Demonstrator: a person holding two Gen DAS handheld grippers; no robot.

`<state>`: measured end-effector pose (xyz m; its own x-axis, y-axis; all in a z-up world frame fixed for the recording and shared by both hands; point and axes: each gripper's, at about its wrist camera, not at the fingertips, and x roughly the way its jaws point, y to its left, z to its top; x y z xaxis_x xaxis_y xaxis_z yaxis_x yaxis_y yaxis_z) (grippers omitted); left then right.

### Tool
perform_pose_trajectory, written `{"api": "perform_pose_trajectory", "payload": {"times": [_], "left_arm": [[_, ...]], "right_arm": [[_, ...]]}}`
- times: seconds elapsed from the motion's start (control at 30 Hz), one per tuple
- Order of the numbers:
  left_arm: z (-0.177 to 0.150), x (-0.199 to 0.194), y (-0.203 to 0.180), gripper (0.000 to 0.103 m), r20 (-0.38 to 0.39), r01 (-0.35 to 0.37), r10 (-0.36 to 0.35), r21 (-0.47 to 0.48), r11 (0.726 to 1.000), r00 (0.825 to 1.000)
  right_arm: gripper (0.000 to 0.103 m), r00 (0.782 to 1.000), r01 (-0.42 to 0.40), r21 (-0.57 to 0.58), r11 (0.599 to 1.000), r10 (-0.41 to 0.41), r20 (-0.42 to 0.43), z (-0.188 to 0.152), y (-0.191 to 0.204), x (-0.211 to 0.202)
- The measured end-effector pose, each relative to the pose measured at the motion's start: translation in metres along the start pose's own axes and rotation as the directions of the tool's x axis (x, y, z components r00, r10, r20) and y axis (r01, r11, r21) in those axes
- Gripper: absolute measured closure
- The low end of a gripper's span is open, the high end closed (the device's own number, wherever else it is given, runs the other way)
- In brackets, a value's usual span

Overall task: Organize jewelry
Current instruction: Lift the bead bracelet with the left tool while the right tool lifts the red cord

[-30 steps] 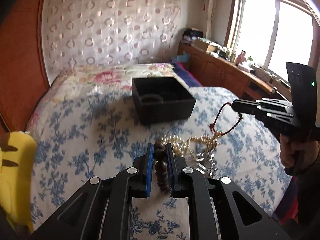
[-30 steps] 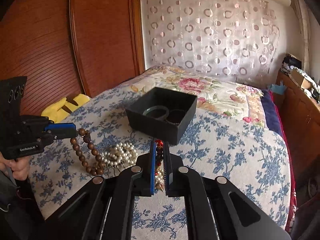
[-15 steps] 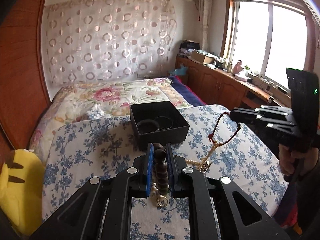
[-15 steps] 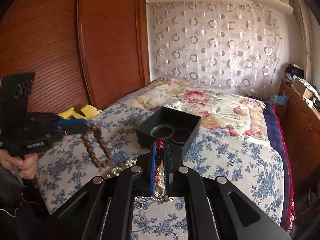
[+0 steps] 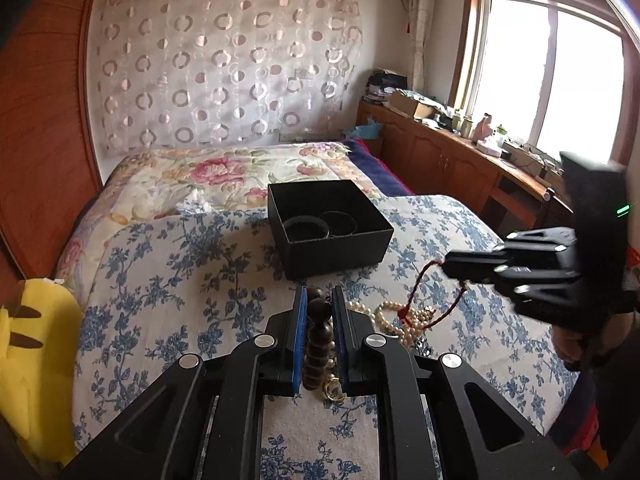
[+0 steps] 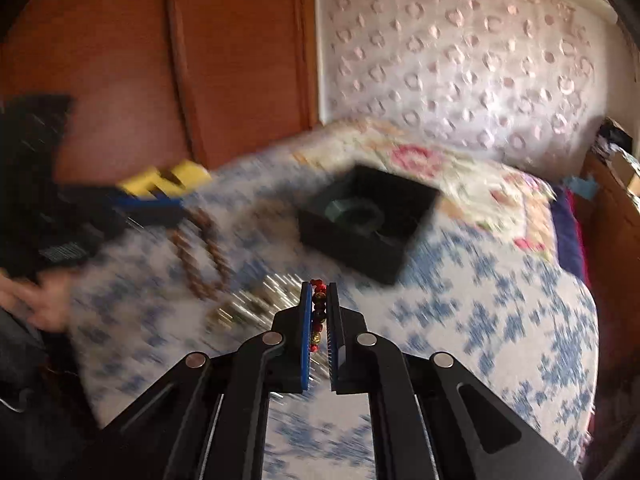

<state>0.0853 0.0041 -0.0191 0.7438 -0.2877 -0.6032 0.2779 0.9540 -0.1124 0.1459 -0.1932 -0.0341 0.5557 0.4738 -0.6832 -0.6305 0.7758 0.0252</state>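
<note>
My left gripper (image 5: pixel 319 294) is shut on a dark brown wooden bead bracelet (image 5: pixel 318 336) and holds it above the bed; it also shows in the blurred right wrist view (image 6: pixel 200 248). My right gripper (image 6: pixel 319 288) is shut on a red cord bracelet with dark and gold beads (image 6: pixel 318 312); its red loop (image 5: pixel 430 300) hangs from the gripper in the left wrist view. A black open box (image 5: pixel 340 248) with two dark bangles (image 5: pixel 306 228) sits ahead on the bed. A pearl necklace (image 5: pixel 394 316) lies on the blue floral quilt below.
A yellow plush toy (image 5: pixel 32 352) lies at the bed's left edge. A wooden wardrobe (image 6: pixel 160 60) stands to the left. A wooden cabinet with clutter (image 5: pixel 460 152) runs under the window on the right.
Both grippers have lifted their bracelets higher off the bed. The right gripper is moving fast, and its view is blurred. The box sits lower and closer in both views.
</note>
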Motion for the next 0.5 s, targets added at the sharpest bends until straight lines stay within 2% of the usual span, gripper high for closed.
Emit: {"api": "perform_pose_trajectory", "payload": {"times": [0.07,0.17,0.5], "left_arm": [[-0.002,0.003,-0.002,0.092,-0.005,0.003,-0.003,0.001,1.000,1.000],[-0.004,0.006,-0.004,0.092,-0.012,0.007,-0.007,0.004,1.000,1.000],[0.000,0.021,-0.029,0.092,-0.028,0.049,-0.048,0.044,0.998,0.998]], "right_arm": [[0.095,0.997,0.056,0.010,0.998,-0.056,-0.054,-0.011,-0.013,0.013],[0.095,0.986,0.146,0.006,0.989,-0.146,-0.080,-0.022,-0.027,0.019],[0.095,0.982,0.189,0.049,0.981,-0.187,-0.038,-0.026,-0.046,0.003]]}}
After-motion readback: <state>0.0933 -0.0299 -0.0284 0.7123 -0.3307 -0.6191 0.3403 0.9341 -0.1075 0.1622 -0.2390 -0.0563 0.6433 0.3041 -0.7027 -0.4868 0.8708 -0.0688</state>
